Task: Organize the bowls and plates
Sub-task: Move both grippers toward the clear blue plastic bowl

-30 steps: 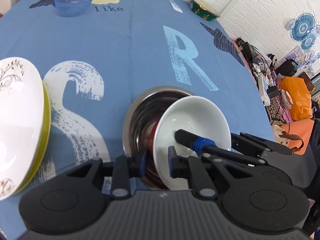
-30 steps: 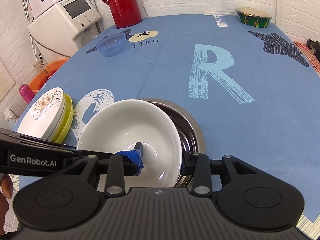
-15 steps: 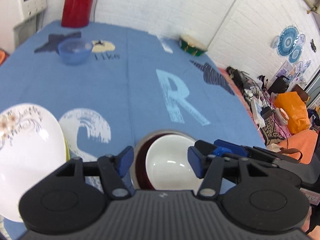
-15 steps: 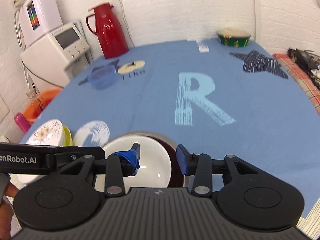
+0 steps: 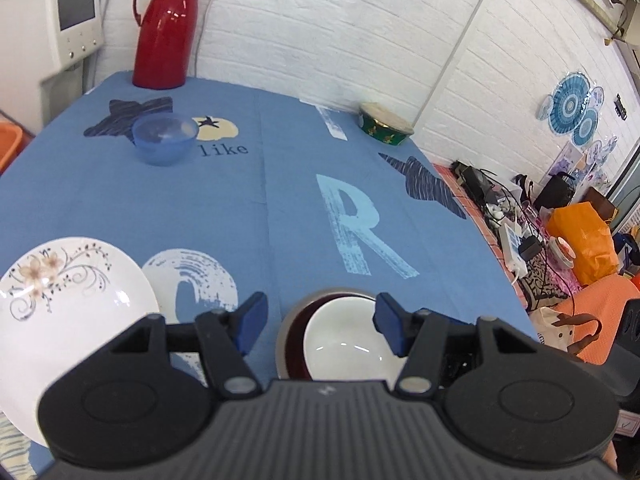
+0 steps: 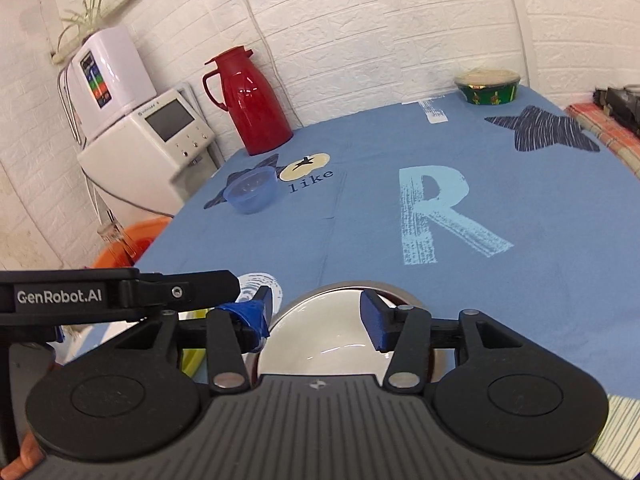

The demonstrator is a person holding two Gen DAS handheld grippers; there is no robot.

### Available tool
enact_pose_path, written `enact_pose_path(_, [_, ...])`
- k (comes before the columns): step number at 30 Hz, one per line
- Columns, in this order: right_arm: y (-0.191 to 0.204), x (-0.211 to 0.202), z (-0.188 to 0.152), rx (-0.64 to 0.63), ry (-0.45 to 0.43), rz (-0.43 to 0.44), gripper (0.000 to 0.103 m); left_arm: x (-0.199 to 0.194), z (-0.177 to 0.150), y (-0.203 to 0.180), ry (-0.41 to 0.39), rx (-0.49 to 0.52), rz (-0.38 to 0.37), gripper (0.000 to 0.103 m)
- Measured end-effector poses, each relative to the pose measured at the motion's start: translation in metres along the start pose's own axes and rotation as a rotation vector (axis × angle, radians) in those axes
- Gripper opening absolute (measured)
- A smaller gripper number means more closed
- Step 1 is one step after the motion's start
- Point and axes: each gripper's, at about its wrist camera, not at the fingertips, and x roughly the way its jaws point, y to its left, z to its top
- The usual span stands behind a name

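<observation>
A white bowl [image 5: 346, 346] sits inside a dark red bowl nested in a steel bowl [image 5: 286, 330] at the near table edge; it also shows in the right wrist view [image 6: 320, 344]. A white floral plate [image 5: 68, 300] lies on a yellow plate [image 6: 192, 354] at the near left. A blue plastic bowl [image 5: 165, 139] stands far left, also in the right wrist view [image 6: 251, 192]. My left gripper [image 5: 318, 322] is open and empty above the stack. My right gripper [image 6: 316, 318] is open and empty above the white bowl.
A red thermos [image 5: 165, 26] stands at the table's far left edge, a green patterned bowl [image 5: 385, 124] at the far right. A white appliance [image 6: 152, 148] and an orange basin [image 6: 132, 240] are off the table's left. Clutter and cables [image 5: 520, 232] lie right of the table.
Both grippers let go of the white bowl, opened, and drew back and up. The white bowl now rests level in the nested bowls.
</observation>
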Motion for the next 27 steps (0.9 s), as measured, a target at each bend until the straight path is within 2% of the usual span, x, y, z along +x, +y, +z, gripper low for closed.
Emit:
enact_pose_path(4, [-0.003,-0.009,-0.006,0.060,-0.055,0.014,0.035,-0.010,0.001,0.008,-0.035,-0.010,0.021,0.057])
enact_pose_path(10, [-0.015,-0.020,-0.024,0.188,-0.139,0.032,0.037,-0.029,0.001,0.034,-0.082,-0.038,0.102,0.057])
enact_pose_path(15, [-0.016,-0.018,-0.039,0.247,-0.149,0.041,0.040,-0.030,-0.001,0.045,-0.086,-0.031,0.154,0.057])
enact_pose_path(27, [-0.006,-0.014,-0.030,0.155,-0.143,0.006,0.040,-0.018,0.002,0.049,-0.089,-0.005,0.205,0.057])
